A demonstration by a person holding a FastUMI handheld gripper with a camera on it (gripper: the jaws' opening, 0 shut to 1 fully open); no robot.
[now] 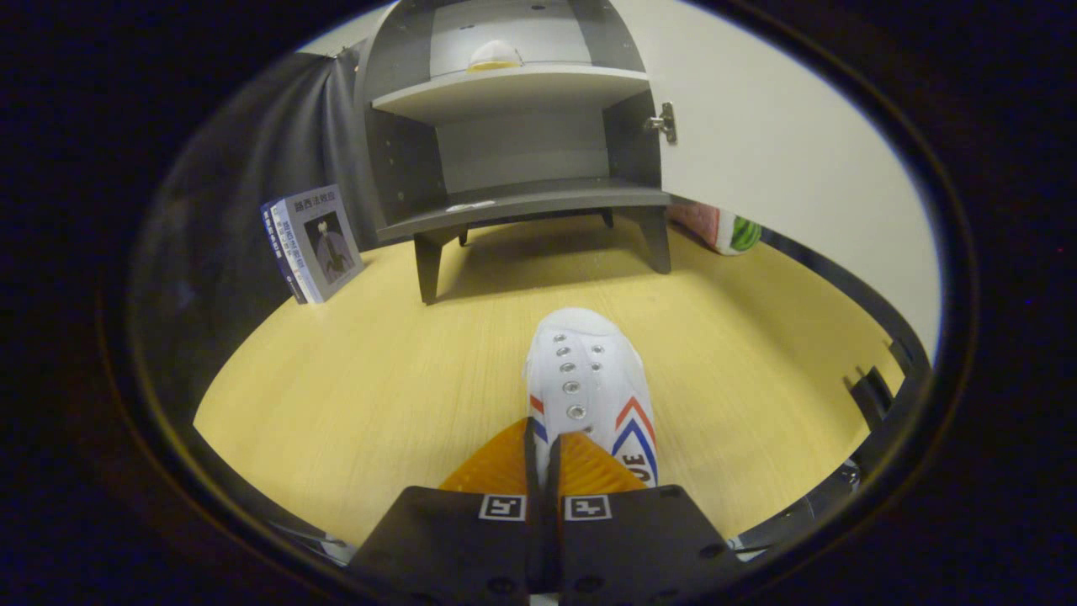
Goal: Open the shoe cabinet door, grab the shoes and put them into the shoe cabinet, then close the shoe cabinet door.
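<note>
Shoe cabinet (513,143) stands open at twelve o'clock on the yellow worktop (353,370), a book (315,244) leaning at ten o'clock just left of it. Another shoe (495,55) sits on its top shelf. Ahead of the hand-held gripper (543,459), a white shoe (589,387) points toward the cabinet; the fingers are nearly closed, pinching its heel collar. The cabinet door (782,151) swings out at two o'clock.

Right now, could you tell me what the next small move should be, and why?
Probably carry the white shoe forward toward the lower shelf of the shoe cabinet: the tool looks shut on the shoe's side wall, the door already stands open, and that shelf looks free.
</note>
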